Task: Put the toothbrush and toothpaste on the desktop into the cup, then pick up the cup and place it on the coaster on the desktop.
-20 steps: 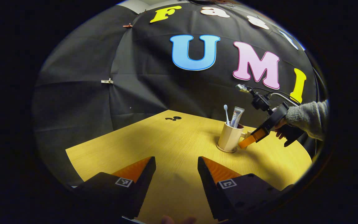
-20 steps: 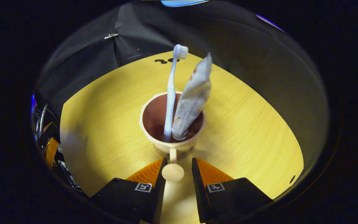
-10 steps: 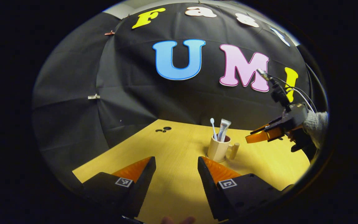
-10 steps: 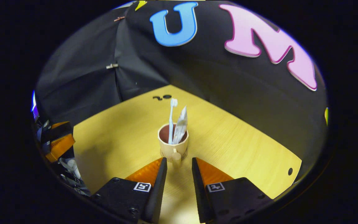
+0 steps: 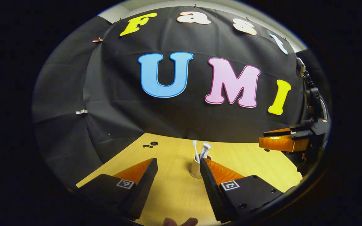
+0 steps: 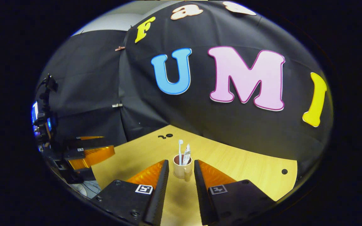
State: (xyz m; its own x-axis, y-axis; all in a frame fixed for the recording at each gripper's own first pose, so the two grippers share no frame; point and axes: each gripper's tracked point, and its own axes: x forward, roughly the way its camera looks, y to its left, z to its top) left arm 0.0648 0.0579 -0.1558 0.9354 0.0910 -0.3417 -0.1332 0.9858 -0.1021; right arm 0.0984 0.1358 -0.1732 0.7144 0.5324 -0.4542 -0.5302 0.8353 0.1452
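Observation:
A cream cup (image 5: 195,169) stands upright on the yellow wooden table (image 5: 168,194), with a white toothbrush (image 5: 195,148) and a toothpaste tube (image 5: 205,148) sticking out of it. The cup (image 6: 182,169), toothbrush (image 6: 180,147) and tube (image 6: 187,155) look small and far off in the right gripper view, the handle facing me. The coaster is too small to make out under the cup. My left gripper (image 5: 178,163) is open and holds nothing. My right gripper (image 6: 181,164) is open with a narrow gap, well back from the cup. Each gripper sees the other: right gripper (image 5: 283,142), left gripper (image 6: 90,155).
Small dark holes mark the table at the back (image 5: 151,144) and near the right edge (image 6: 284,171). The black cloth wall rises right behind the table. A fingertip shows at the bottom edge (image 5: 181,222).
The right gripper came off the cup's handle. Both grippers drew back and tilted upward, so the cup looks smaller and farther. The cup stayed standing in place.

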